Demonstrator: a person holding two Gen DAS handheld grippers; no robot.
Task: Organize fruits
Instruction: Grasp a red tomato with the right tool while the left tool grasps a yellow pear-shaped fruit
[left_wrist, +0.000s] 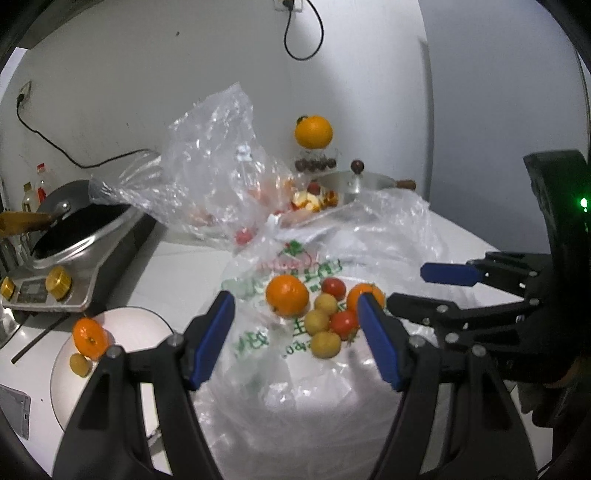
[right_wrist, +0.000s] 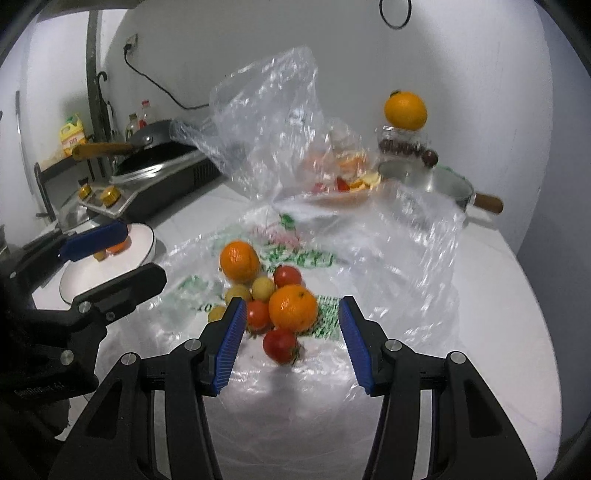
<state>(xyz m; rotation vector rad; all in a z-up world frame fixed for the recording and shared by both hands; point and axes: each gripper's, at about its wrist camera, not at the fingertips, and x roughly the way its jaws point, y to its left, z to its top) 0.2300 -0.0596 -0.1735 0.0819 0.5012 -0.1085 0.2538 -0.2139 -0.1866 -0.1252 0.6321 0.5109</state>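
Note:
A pile of fruit lies on a flattened printed plastic bag (left_wrist: 258, 343): two oranges (left_wrist: 287, 295) (right_wrist: 293, 307), red tomatoes (left_wrist: 344, 323) (right_wrist: 279, 345) and small yellow fruits (left_wrist: 325, 344) (right_wrist: 263, 288). My left gripper (left_wrist: 294, 301) hovers open just short of the pile, with nothing between its fingers. My right gripper (right_wrist: 291, 302) is open too, its blue pads either side of the nearer orange and apart from it. A white plate (left_wrist: 140, 325) (right_wrist: 107, 269) on the left holds an orange (left_wrist: 88, 338) and a yellow fruit (left_wrist: 80, 364). Each gripper shows in the other's view (left_wrist: 417, 290) (right_wrist: 144, 254).
A crumpled clear bag (left_wrist: 214, 155) stands behind the pile, with a dish of cut fruit (right_wrist: 351, 184) behind it. Further back are a lidded pot (left_wrist: 356, 182) and a jar topped by an orange (left_wrist: 313, 132). A cooker with a pan (left_wrist: 74, 236) sits at the left.

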